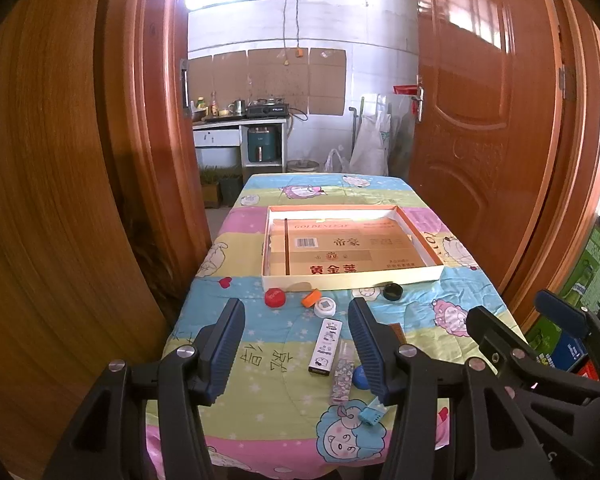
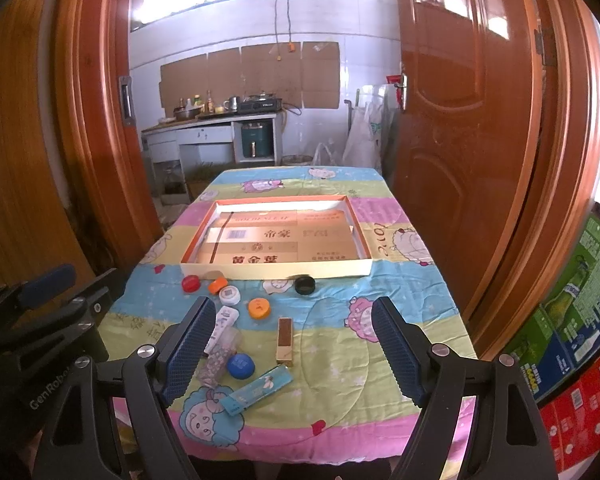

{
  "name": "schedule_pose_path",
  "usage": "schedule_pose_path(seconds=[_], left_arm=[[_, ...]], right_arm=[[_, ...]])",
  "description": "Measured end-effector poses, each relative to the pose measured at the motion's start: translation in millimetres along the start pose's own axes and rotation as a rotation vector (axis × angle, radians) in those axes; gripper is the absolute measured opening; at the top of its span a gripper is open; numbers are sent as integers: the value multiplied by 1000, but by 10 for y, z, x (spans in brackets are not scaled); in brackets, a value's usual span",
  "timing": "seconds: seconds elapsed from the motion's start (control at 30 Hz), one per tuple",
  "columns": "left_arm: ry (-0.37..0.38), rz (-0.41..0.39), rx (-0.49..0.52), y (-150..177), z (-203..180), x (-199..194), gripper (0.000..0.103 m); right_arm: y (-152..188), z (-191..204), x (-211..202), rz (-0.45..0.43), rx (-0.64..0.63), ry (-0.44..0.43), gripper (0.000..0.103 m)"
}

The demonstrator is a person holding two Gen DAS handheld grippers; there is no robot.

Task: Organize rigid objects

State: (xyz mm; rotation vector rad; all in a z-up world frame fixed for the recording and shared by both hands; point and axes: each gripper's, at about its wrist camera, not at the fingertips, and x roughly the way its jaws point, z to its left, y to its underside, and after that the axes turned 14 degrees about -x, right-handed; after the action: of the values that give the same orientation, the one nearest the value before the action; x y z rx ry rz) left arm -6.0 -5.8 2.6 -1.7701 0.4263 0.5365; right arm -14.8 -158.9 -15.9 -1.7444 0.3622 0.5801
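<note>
cardboard tray (image 2: 276, 270) x1, caps (image 2: 259, 307) x6, boxes (image 2: 285, 338) x4; both hand-held grippers (image 1: 296, 344) (image 2: 294, 354) wide, empty

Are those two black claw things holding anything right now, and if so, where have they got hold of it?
Nothing is held. The left gripper and the right gripper both stand open above the table, and the caps and small boxes lie loose on the cloth.
</note>
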Motion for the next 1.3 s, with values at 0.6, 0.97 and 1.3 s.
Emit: schedule_pose_path(seconds=[0.6,0.97,1.3], left_arm=[[-1,0,7,20,-12,-23,54],[-6,-1,9,39,-42,-32,54],[-6,1,11,51,-41,-46,54]], right_arm=[[-3,2,-11,-3,3,1,81],[4,-9,-16,-5,6,0,81],[12,-22,-17,-4,8,-3,81]])
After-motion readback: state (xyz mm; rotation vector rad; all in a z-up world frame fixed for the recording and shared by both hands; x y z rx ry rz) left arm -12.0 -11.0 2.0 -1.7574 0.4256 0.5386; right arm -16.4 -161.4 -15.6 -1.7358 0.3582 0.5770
